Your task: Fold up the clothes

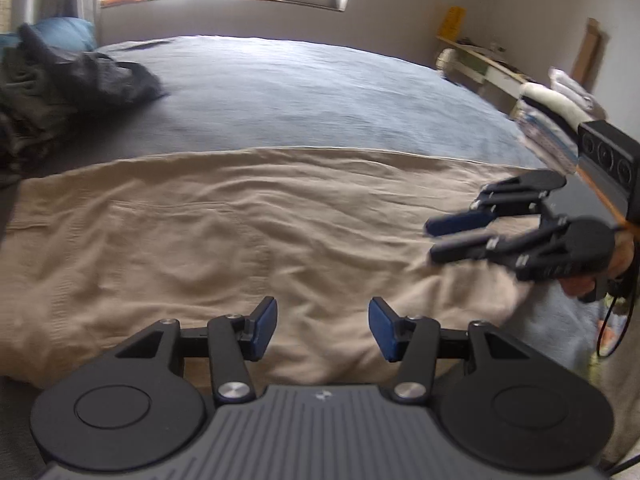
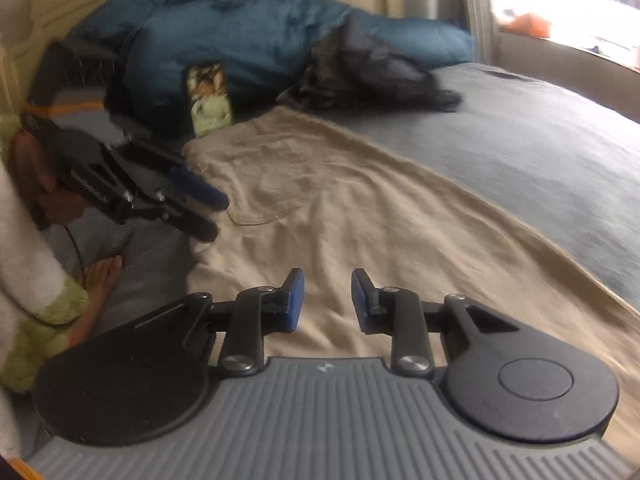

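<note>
Beige trousers [image 1: 240, 232] lie spread flat across the bed, and a back pocket [image 2: 272, 192] shows in the right wrist view. My left gripper [image 1: 323, 328] hovers over their near edge, jaws open with only cloth beneath. From the right wrist view it [image 2: 218, 218] sits at the waistband end, beside the pocket. My right gripper [image 2: 327, 300] is open over the leg end, nothing between its blue pads [image 2: 294, 300]. The left wrist view shows it [image 1: 432, 240] at the far right, just above the cloth.
The bed has a grey-blue cover [image 1: 320, 92]. A heap of dark clothes [image 1: 80, 76] [image 2: 360, 72] lies near a blue duvet [image 2: 240, 28] at the head end. A phone-like object [image 2: 210, 98] leans there. A bare foot [image 2: 102, 276] rests at the left. A shelf [image 1: 480, 60] stands beyond the bed.
</note>
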The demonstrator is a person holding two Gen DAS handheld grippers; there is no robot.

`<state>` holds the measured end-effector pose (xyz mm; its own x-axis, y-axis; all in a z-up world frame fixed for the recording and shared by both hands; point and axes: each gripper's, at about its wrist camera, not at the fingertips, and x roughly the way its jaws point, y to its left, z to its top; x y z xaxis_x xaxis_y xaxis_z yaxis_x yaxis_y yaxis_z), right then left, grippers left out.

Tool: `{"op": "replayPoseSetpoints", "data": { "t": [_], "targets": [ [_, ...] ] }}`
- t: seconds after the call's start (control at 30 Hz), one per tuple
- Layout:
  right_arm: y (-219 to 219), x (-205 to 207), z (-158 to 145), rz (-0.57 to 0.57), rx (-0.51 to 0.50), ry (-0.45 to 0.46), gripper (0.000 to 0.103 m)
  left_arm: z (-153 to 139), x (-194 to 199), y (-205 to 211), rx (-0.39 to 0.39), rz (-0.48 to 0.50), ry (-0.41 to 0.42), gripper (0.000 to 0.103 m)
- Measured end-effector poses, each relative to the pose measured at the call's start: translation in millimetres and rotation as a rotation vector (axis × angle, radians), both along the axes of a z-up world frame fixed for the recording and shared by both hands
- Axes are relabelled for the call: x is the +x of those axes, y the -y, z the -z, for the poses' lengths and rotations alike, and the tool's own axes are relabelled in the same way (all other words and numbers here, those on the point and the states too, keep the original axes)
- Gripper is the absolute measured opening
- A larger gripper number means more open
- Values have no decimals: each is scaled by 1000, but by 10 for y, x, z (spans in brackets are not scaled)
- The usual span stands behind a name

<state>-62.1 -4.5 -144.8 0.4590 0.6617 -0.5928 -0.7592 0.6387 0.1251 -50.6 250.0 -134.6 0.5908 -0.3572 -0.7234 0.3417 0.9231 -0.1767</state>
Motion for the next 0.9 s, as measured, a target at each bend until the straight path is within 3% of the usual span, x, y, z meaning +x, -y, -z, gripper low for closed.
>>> {"op": "replayPoseSetpoints", "data": {
  "t": [0.07,0.17,0.3,0.43,0.5,0.6,0.7,0.9],
  "targets": [
    [-227,-31,154,-78,-42,-35,24,3,-27,-111,13,-39,-8,49],
    [-354,-286,211,-165,-70,-9,6,-43,-101,-322,16,-96,-9,49],
    [-216,-255,15,-185,79,-124,7,-109,-261,-613,-42,-182,-25,50],
    [-286,-295,-53,-154,70,-105,11,-3,-410,-938,-178,-347,-89,51],
    [-345,-319,-40,-147,51,-107,26,97,-450,-1116,-266,-461,-114,52],
    [-421,-368,1,-167,31,-117,28,233,-472,-1362,-400,-616,-131,52],
    [-511,-473,3,-213,-34,-49,30,333,-413,-1508,-465,-699,-146,53],
    [-629,-695,26,-256,-186,118,29,454,-196,-1503,-511,-735,-176,46]
  ]
}}
